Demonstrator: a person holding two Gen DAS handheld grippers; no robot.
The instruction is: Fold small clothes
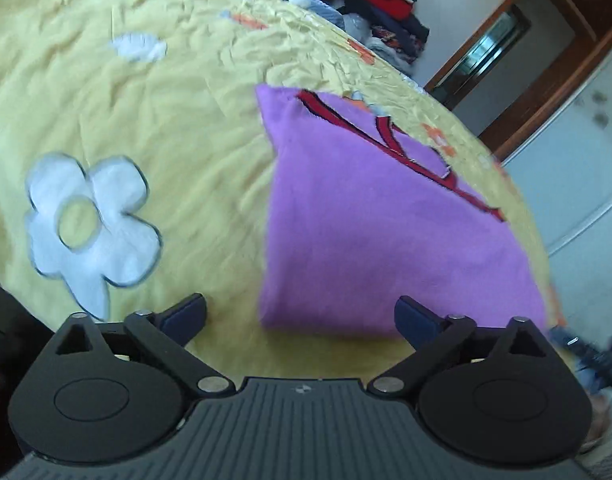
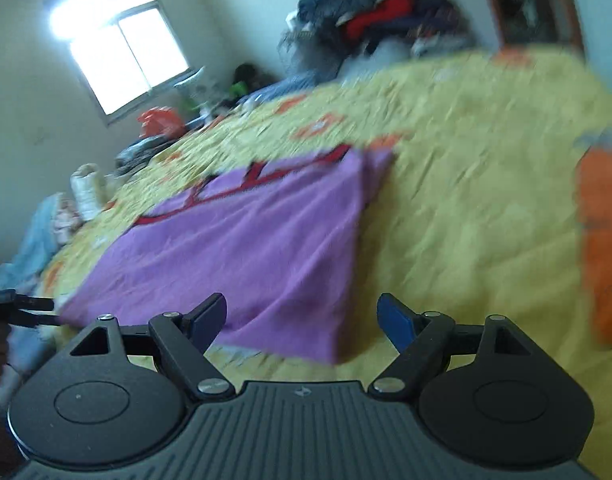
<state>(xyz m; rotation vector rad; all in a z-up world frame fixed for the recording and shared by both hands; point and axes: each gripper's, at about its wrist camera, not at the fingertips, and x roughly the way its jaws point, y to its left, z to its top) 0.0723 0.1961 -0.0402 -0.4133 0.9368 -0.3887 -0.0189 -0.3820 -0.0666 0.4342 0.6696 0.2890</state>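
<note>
garment: folded purple fleece top with red trim [image 1: 378, 232], flat on yellow flowered quilt [image 1: 166, 128]
left gripper [image 1: 302, 316]: released, garment at 1 o'clock
right gripper [image 2: 302, 320]: released, garment at 11 o'clock

No legible text, label, brand, number or sign appears in either view. The red-and-black marking on the purple garment [image 1: 378, 216] is trim, not lettering. A small pale mark sits on the ribbed housing of each claw, left [image 1: 302, 389] and right [image 2: 302, 391]; it is too small and blurred to read. The quilt [image 1: 166, 128] carries flower patches only, no wording. Motion blur obscures the background.
</note>
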